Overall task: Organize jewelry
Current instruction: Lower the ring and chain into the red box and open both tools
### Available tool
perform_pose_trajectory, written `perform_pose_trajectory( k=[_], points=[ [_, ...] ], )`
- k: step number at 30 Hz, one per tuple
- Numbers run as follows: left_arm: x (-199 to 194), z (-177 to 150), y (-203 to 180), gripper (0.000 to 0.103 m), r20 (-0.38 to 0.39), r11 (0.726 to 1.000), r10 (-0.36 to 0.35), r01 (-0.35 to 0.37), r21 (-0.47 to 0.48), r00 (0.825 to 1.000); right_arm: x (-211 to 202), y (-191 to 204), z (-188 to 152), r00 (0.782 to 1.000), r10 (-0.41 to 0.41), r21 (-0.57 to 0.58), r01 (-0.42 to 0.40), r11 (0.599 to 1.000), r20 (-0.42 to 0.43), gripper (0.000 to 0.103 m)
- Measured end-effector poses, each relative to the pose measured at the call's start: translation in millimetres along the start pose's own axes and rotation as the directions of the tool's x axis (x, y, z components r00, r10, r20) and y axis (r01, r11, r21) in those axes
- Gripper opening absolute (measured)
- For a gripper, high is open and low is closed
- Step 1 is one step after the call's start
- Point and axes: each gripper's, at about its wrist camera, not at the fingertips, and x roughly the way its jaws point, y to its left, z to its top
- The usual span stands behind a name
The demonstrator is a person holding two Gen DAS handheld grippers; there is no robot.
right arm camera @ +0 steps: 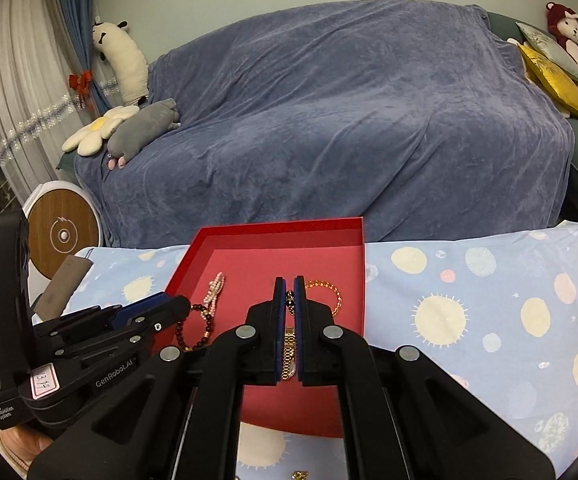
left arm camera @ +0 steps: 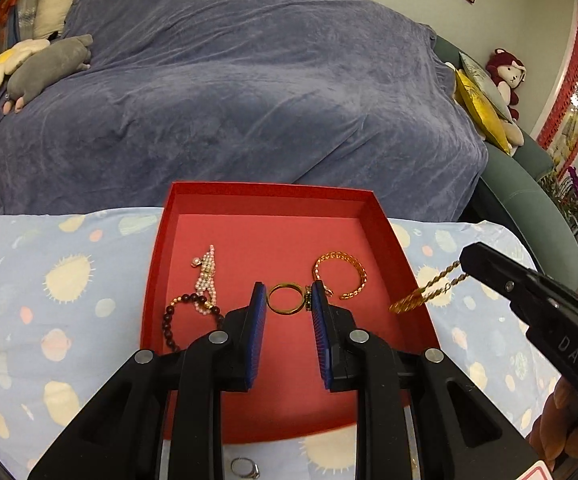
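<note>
An open red box (left arm camera: pixel 269 190) (right arm camera: pixel 281 226) lies on the table. Inside it are a pearl bracelet (left arm camera: pixel 207 276), a dark bead bracelet (left arm camera: pixel 173 320) and a gold link bracelet (left arm camera: pixel 345 272). My left gripper (left arm camera: pixel 287 290) hovers over the box floor, its blue pads closed on a gold ring (left arm camera: pixel 286 299) with a green stone. My right gripper (right arm camera: pixel 288 282) is shut on a gold chain (right arm camera: pixel 289 348) that runs between its pads. In the left wrist view the right gripper (left arm camera: pixel 467 258) sits by the box's right wall with the chain (left arm camera: pixel 429 292) dangling from it.
A pale blue planet-print cloth (right arm camera: pixel 469 300) covers the table. A silver ring (left arm camera: pixel 245 468) lies on it in front of the box, and a small gold piece (right arm camera: pixel 299 474) shows at the bottom edge. Behind the table stands a blue-draped sofa (left arm camera: pixel 249 100) with plush toys.
</note>
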Motion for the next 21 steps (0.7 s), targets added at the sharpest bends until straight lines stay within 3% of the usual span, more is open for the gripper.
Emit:
perform_pose_trajectory(
  k=[8, 14, 16, 18, 21],
  points=[
    [40.5, 3.4, 4.4, 0.020, -0.043, 1.000, 0.021, -0.021, -0.008, 0.999, 39.0, -4.3, -14.2, 0.998, -0.024, -0.015, 0.023, 1.000, -0.057, 0.003],
    [53.7, 3.3, 9.7, 0.022, -0.063, 0.999, 0.037, -0.039, -0.038, 0.997, 45.0, -6.5, -15.8, 0.998, -0.032, -0.019, 0.031, 0.999, -0.052, 0.006],
    [52.6, 3.5, 11.4, 0.029, -0.068, 0.998, 0.031, -0.034, -0.048, 0.997, 40.7, -7.2, -14.9, 0.998, -0.041, -0.021, 0.040, 0.999, -0.041, 0.008],
    [45.8, 1.7, 13.2, 0.036, -0.058, 0.998, 0.030, -0.033, -0.051, 0.998, 32.7, -7.5, -15.5, 0.999, -0.035, -0.013, 0.034, 0.999, -0.030, 0.020],
    [28.1, -1.5, 14.0, 0.040, -0.030, 0.998, 0.042, -0.043, -0.041, 0.999, 16.6, -5.9, -18.5, 0.999, -0.026, -0.004, 0.025, 1.000, -0.019, 0.026]
  ],
)
